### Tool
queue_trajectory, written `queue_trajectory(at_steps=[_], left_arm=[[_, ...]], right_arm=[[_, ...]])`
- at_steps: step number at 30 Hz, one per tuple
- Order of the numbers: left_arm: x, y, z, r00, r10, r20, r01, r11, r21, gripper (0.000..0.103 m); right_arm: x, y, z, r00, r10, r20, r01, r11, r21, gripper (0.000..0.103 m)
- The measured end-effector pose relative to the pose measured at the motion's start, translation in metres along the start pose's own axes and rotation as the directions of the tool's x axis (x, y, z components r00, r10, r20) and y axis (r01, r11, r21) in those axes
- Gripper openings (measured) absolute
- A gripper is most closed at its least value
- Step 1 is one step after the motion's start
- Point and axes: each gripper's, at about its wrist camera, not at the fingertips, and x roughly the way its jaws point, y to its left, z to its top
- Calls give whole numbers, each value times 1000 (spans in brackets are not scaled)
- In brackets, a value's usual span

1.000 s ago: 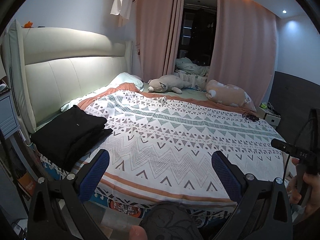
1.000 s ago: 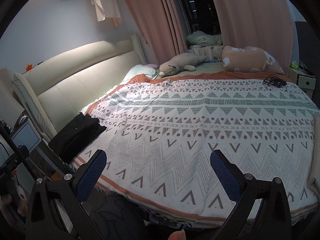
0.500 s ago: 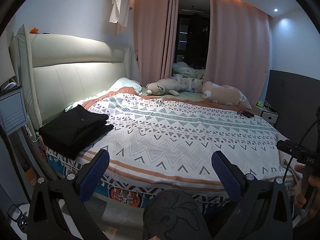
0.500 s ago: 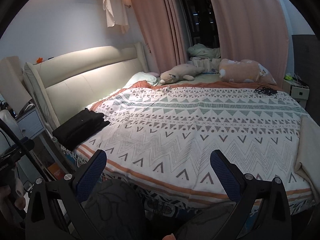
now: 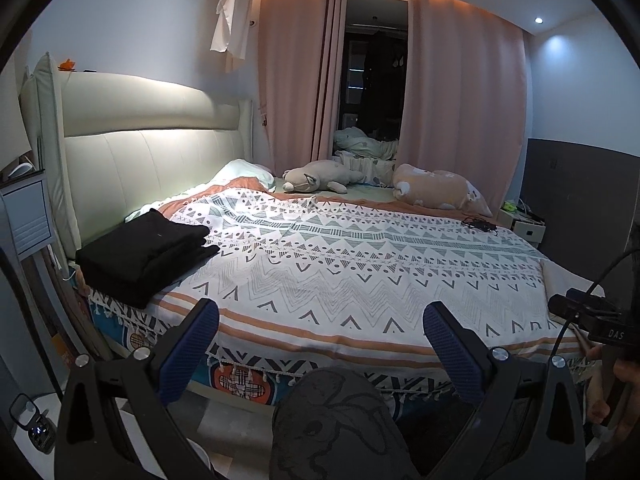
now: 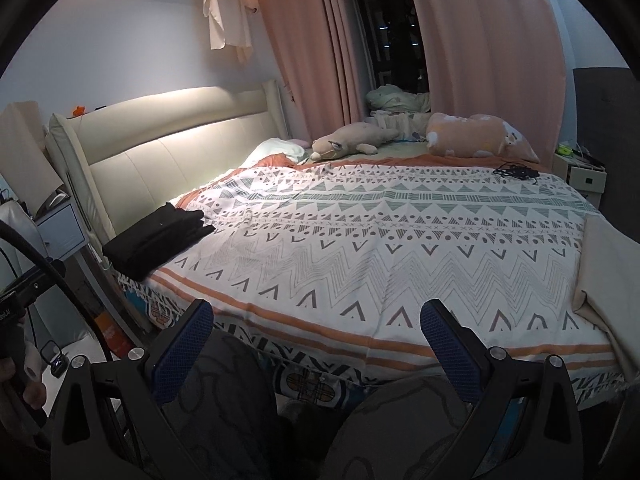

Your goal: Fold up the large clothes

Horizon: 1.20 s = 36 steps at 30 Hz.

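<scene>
A folded black garment point(image 5: 148, 254) point(image 6: 158, 238) lies in a neat stack at the near left corner of the bed, beside the cream headboard point(image 5: 132, 168). My left gripper point(image 5: 320, 320) is open, held back from the bed's front edge with nothing between its blue pads. My right gripper point(image 6: 318, 318) is also open and empty, likewise off the bed's front edge. Both sit well away from the garment, which is up and to the left of them. A beige cloth point(image 6: 608, 276) lies at the bed's right edge.
A patterned white, grey and orange blanket point(image 5: 360, 272) covers the bed. Two plush toys point(image 5: 320, 176) point(image 5: 436, 190) and a black cable bundle point(image 5: 478, 224) lie at the far side. The person's knees point(image 5: 340, 424) show below. A nightstand point(image 5: 28, 216) stands left, pink curtains behind.
Both grippers have pulled back and away from the bed, so more of the bed front, floor and ceiling shows. The black garment has stayed in place. Both stay open.
</scene>
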Motion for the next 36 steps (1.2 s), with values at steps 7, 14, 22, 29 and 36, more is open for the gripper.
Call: queue_trajectory(at_steps=[7, 14, 22, 29, 36], left_arm=[[0, 3, 0, 1000, 0, -3, 0, 1000, -11, 103], [4, 2, 0, 1000, -2, -14, 2, 1000, -19, 103], [3, 2, 1, 1000, 6, 3, -6, 1000, -24, 103], [2, 5, 2, 1000, 7, 7, -6, 1000, -30, 103], [1, 3, 2, 1000, 5, 6, -5, 1000, -26, 103]], right_arm=[[0, 7, -1, 1000, 0, 10, 0, 1000, -11, 103], [4, 9, -5, 1000, -2, 6, 2, 1000, -12, 103], [5, 7, -5, 1000, -3, 4, 3, 1000, -7, 103], [1, 3, -5, 1000, -7, 19, 6, 1000, 2, 103], [0, 0, -8, 1000, -4, 18, 4, 1000, 12, 103]])
